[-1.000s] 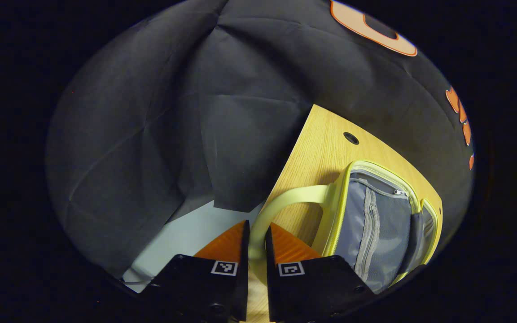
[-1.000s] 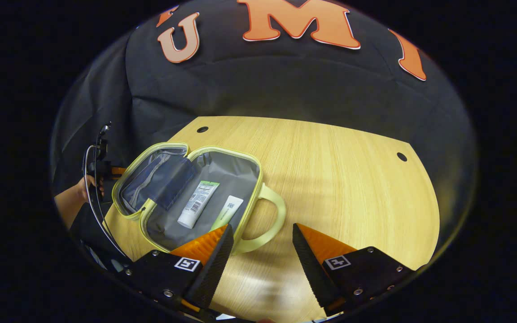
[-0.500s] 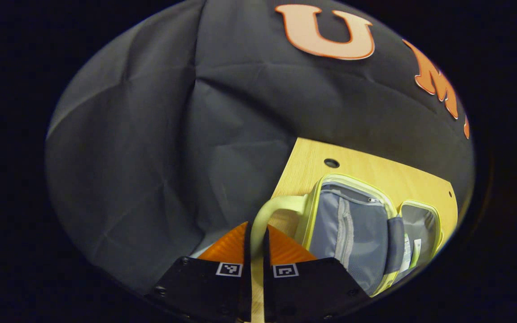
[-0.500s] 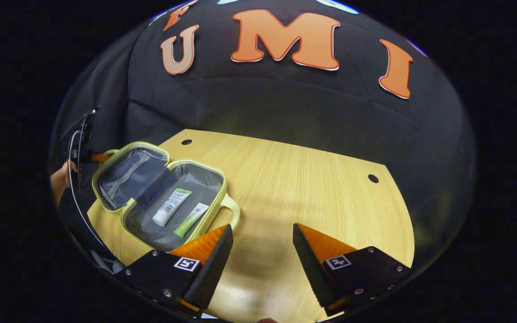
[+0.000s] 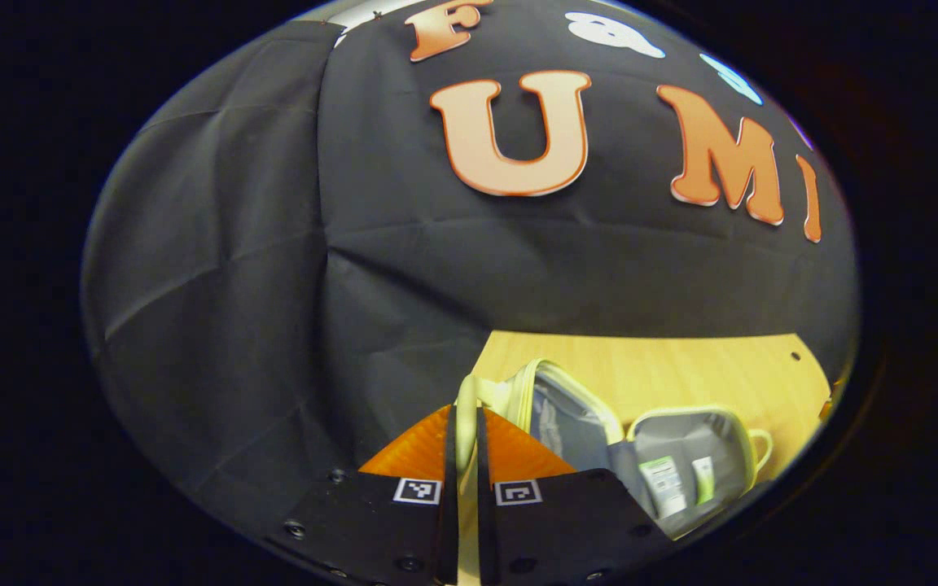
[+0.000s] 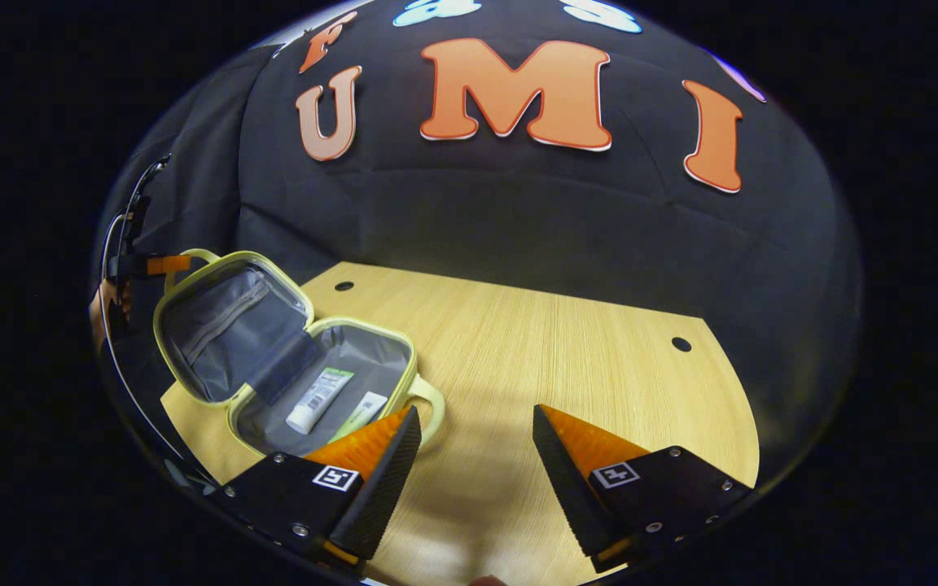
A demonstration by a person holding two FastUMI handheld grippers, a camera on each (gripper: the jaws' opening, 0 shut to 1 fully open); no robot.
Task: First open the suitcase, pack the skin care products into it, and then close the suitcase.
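While the left gripper [image 5: 466, 431] pinches the lid handle [image 5: 466, 407] of the open suitcase [image 6: 273, 358] on the wooden surface [image 6: 567, 382], lid raised, two tubes [image 6: 318, 399] lie inside. Right gripper [image 6: 473, 439] hovers wide apart, empty, beside the base handle [image 6: 434, 404].

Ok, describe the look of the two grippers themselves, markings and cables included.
Both grippers, left gripper and right gripper, share one build: two wedge-shaped ribbed fingers on black blocks, each block carrying a small square black-and-white marker and screws. In the right gripper view, a thin cable loops by the far left gripper.
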